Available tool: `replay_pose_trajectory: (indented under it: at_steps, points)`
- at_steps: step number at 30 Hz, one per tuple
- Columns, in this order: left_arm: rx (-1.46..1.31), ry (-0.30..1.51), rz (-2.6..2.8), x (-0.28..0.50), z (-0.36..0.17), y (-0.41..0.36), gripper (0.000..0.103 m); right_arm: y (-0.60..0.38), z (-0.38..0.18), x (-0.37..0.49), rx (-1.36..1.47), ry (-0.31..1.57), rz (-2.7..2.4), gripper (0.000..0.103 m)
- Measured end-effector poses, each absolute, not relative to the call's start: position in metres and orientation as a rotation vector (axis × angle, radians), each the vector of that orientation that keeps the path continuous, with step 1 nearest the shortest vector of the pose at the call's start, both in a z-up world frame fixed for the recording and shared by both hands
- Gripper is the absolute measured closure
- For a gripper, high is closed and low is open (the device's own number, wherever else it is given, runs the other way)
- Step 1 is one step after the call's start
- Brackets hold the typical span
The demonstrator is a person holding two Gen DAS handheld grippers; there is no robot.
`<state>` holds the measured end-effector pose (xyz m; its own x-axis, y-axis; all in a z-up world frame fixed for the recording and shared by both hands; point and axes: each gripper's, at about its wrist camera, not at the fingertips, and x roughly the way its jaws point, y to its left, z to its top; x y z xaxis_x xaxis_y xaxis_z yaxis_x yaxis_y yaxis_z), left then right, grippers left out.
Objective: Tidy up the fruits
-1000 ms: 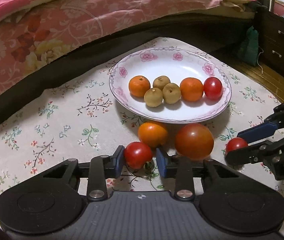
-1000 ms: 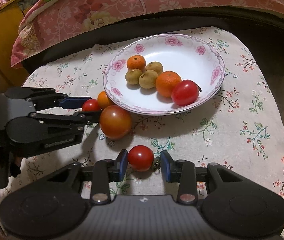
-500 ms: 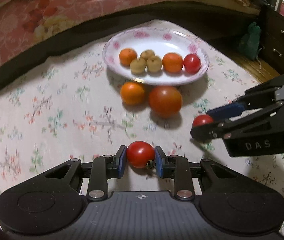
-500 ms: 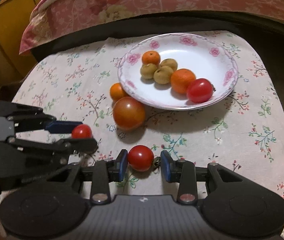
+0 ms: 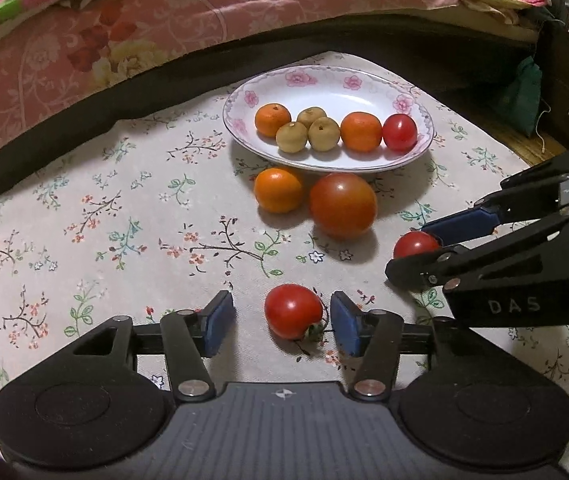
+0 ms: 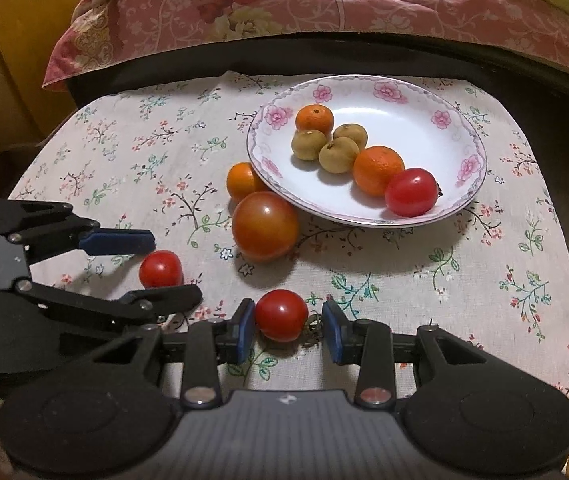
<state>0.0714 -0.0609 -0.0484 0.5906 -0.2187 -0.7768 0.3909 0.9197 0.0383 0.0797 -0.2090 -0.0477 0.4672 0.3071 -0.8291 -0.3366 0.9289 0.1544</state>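
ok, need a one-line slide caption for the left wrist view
Left tongs just opened around a small red tomato on the floral tablecloth, fruit plate behind.

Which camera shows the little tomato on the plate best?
The right wrist camera. There the little tomato on the plate looks big and close, with its dark stem end showing at the right side. In the left wrist camera the same tomato sits farther off on the plate, smaller, and its stem cannot be seen.
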Motion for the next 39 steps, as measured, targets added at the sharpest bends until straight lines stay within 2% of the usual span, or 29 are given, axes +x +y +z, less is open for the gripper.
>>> replay_pose_trajectory:
  at_steps: [2,3,7,10,39]
  points:
    - [0.212,0.867,-0.365,0.071,-0.048,-0.06,0.044,-0.208,-0.047,0.08,-0.041,1.013,0.397,0.07]
    - [0.207,0.867,-0.374,0.07,-0.048,-0.06,0.049,-0.208,-0.047,0.08,-0.043,1.014,0.397,0.07]
    - [0.213,0.86,-0.384,0.067,-0.047,-0.064,0.06,-0.207,-0.046,0.08,-0.049,1.018,0.397,0.07]
    - [0.203,0.869,-0.39,0.068,-0.045,-0.064,0.065,-0.208,-0.046,0.08,-0.043,1.02,0.395,0.07]
    - [0.173,0.805,-0.447,0.077,-0.014,-0.082,0.065,-0.231,-0.012,0.094,0.081,0.933,0.359,0.07]
